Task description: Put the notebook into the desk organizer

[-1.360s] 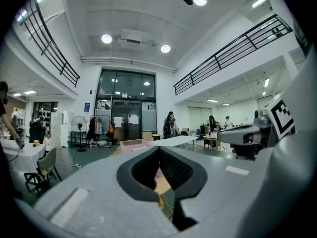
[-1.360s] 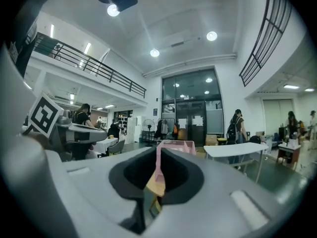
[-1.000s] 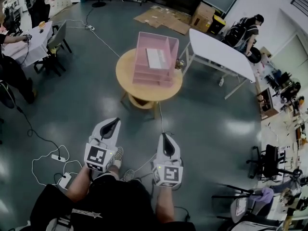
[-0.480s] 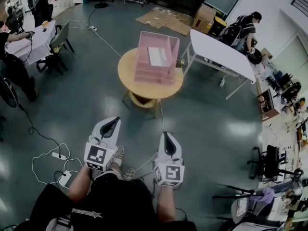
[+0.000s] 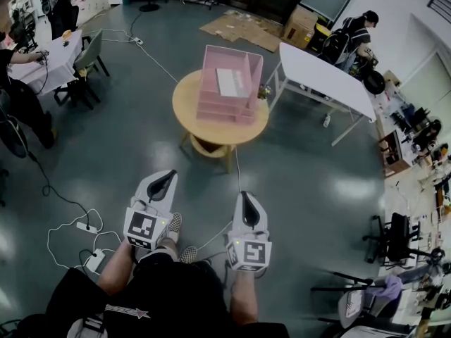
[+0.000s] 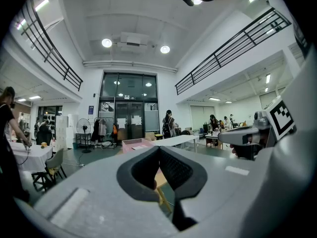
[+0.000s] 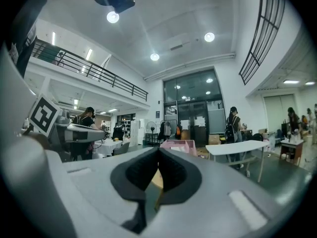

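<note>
- Progress: the notebook (image 5: 230, 83) seems to lie already in the top tray of the pink desk organizer (image 5: 210, 98). The organizer stands on the round table (image 5: 184, 105), well ahead of both sets of fingertips. Judged from that, the placing looks done and little or nothing is left.
- Left gripper (image 5: 163, 182): its jaws are pressed together with nothing between them, and it is held level and pointed toward the table.
- Right gripper (image 5: 246, 204): its jaws are likewise closed on nothing. It sits just beside the left one, equally far from the organizer.
- Change from a second ago: both grippers keep almost the same place and pose. The notebook and organizer have not shifted. Only the bystander (image 5: 356, 30) beyond the white table has straightened a little.
</note>
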The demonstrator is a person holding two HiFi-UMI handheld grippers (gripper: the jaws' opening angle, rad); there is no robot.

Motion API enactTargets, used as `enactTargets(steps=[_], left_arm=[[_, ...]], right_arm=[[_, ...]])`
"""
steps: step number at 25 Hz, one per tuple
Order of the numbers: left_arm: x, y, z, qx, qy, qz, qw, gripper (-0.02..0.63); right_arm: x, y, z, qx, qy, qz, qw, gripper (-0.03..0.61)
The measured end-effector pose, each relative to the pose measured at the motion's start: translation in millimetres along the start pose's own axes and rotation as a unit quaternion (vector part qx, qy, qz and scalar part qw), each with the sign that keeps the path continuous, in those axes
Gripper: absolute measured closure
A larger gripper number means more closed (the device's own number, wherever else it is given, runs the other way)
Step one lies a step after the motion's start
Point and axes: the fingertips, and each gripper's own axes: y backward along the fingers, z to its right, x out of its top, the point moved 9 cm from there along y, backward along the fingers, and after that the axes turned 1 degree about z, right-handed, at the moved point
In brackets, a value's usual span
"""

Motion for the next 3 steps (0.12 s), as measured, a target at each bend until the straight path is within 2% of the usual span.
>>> enactTargets(steps=[3], left_arm=[[0.5,-2.3,1.1,0.000,0.000,-0.002,1.0000,0.603]], right_arm=[[-0.8,-1.2,2.2,0.000,-0.001,-0.001,1.000,0.572]])
